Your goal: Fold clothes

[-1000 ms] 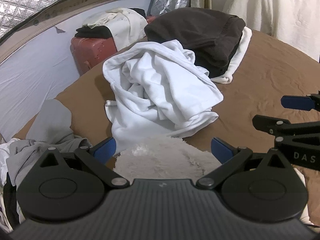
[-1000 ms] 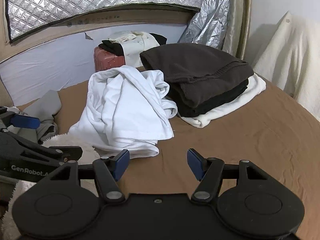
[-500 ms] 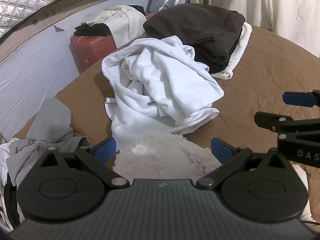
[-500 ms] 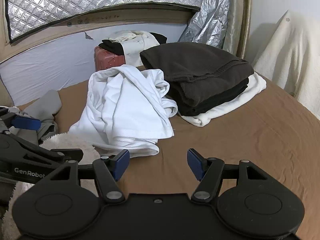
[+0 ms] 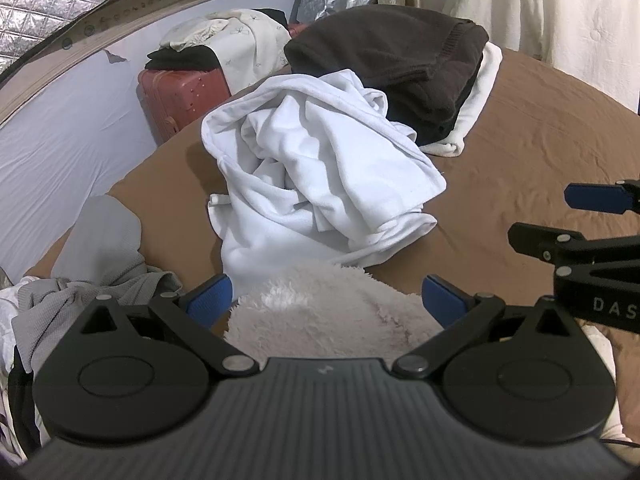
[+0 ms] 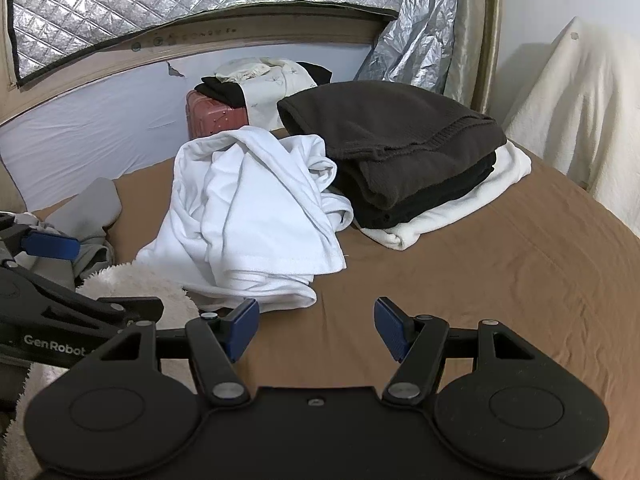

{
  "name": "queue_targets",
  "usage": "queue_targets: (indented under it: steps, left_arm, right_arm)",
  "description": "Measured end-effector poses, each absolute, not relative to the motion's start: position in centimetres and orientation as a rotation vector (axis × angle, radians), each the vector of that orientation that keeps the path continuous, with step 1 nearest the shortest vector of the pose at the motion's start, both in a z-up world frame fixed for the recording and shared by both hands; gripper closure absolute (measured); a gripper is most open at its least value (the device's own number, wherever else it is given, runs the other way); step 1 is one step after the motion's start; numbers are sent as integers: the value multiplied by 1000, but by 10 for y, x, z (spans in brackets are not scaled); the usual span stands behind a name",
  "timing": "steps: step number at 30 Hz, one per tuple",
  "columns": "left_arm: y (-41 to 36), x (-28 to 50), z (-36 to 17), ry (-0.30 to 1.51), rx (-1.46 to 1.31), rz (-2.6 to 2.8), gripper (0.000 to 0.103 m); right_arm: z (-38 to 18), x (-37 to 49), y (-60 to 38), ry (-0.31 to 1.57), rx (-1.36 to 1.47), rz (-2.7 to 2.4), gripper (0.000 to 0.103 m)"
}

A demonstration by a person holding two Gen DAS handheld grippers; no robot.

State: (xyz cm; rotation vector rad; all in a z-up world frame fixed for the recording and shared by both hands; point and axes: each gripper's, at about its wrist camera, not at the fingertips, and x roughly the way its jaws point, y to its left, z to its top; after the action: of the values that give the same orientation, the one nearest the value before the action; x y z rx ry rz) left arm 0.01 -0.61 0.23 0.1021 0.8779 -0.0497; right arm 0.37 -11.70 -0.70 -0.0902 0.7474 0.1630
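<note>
white garment [image 6: 256, 208], brown sheet [image 6: 460, 280], pink suitcase [image 6: 212, 114]

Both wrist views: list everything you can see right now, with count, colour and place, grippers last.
White garment: 1, crumpled, mid-bed.
Dark brown knit: 1, folded, atop stack behind it.
Cream fabric: 1, bottom of stack.
Fluffy item: 1, off-white, near edge, between open left fingers.
Grey garment: 1, left edge.
Bedsheet: 1, brown.
Suitcase: 1, pink, beyond bed, clothes piled on top.
Left gripper: open.
Right gripper: open, empty.
</note>
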Motion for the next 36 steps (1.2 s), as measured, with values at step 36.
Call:
queue_targets:
  steps: [36]
  left_arm:
    - [33, 30, 1, 789, 85, 36, 0]
  right_arm:
    - [-19, 32, -147, 690, 124, 344, 34]
